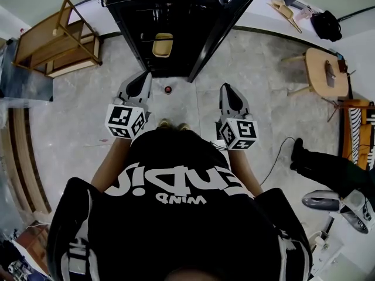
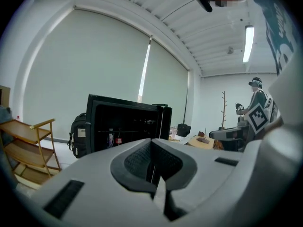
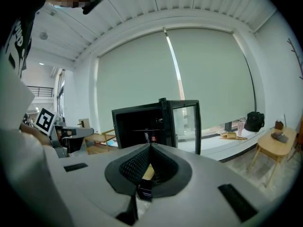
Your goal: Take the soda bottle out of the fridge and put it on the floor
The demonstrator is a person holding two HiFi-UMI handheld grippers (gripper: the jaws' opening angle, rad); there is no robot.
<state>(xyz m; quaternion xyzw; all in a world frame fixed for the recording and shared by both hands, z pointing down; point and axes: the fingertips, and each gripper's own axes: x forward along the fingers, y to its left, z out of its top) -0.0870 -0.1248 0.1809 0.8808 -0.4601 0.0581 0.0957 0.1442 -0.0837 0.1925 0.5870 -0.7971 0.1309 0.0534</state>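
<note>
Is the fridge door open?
Yes, the door stands swung out from the fridge, leaving its dark inside exposed.

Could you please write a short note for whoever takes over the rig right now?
Left tongs: shut, empty. Right tongs: shut, empty; both held in front of the fridge.
Fridge door open; soda bottle on a shelf inside.
Small red thing on the floor by the door: unclear.
Done: door open.
To do: grasp the bottle, lift it out, stand it on the floor.
</note>
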